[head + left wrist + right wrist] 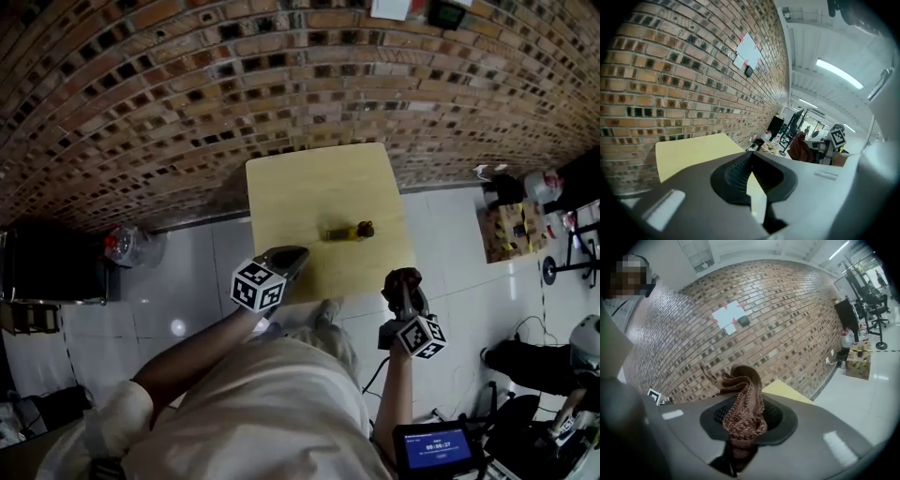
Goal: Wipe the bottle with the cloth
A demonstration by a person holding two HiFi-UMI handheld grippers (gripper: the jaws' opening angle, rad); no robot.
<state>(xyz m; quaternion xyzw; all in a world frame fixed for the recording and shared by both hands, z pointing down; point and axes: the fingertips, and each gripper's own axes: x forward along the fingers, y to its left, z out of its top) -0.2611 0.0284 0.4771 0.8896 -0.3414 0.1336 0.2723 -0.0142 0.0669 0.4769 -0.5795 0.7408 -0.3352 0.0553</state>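
A small amber bottle with a dark cap lies on its side on the pale yellow table, right of centre. My left gripper hovers over the table's near edge, left of the bottle, jaws shut with nothing between them. My right gripper is off the table's near right corner, shut on a brown knitted cloth that bunches up out of its jaws. In the left gripper view the right gripper shows with the cloth. The bottle is hidden in both gripper views.
A brick wall runs behind the table. On the tiled floor, a clear jug stands to the left and a cardboard box with clutter to the right. A lit screen sits by my right arm.
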